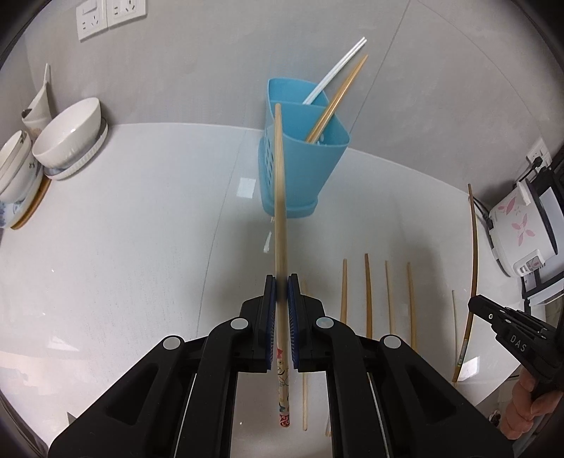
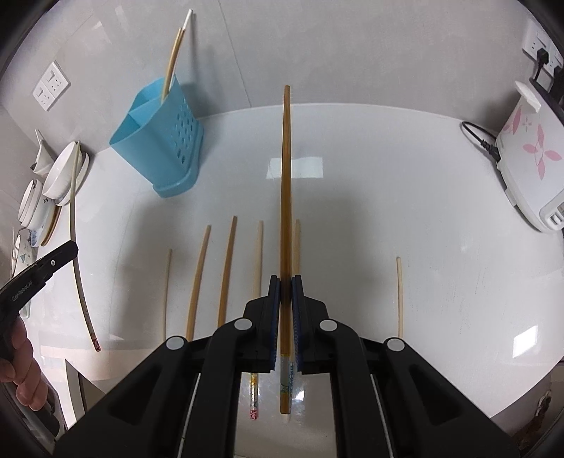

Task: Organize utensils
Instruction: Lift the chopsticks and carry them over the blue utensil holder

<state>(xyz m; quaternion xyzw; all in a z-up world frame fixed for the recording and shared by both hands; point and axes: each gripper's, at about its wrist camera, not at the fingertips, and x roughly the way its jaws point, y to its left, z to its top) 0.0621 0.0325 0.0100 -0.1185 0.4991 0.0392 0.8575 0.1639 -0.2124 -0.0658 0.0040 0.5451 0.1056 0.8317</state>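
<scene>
My left gripper (image 1: 281, 282) is shut on a pale bamboo chopstick (image 1: 280, 197) that points forward, its tip near the rim of the blue utensil holder (image 1: 299, 169). The holder has a white pair and a brown pair of chopsticks (image 1: 336, 102) in it. My right gripper (image 2: 286, 282) is shut on a darker brown chopstick (image 2: 286, 183), held above the table. Several loose chopsticks (image 2: 225, 271) lie in a row on the white table (image 2: 387, 211) under it. The holder shows at upper left in the right wrist view (image 2: 162, 141). The right gripper shows at the right edge of the left wrist view (image 1: 474, 304).
Stacked white bowls and plates (image 1: 67, 137) stand at the left by the wall. A white rice cooker with pink flowers (image 2: 528, 158) and its cable stand at the right. One chopstick (image 2: 399, 296) lies apart at the right. Wall sockets (image 1: 105, 14) are on the back wall.
</scene>
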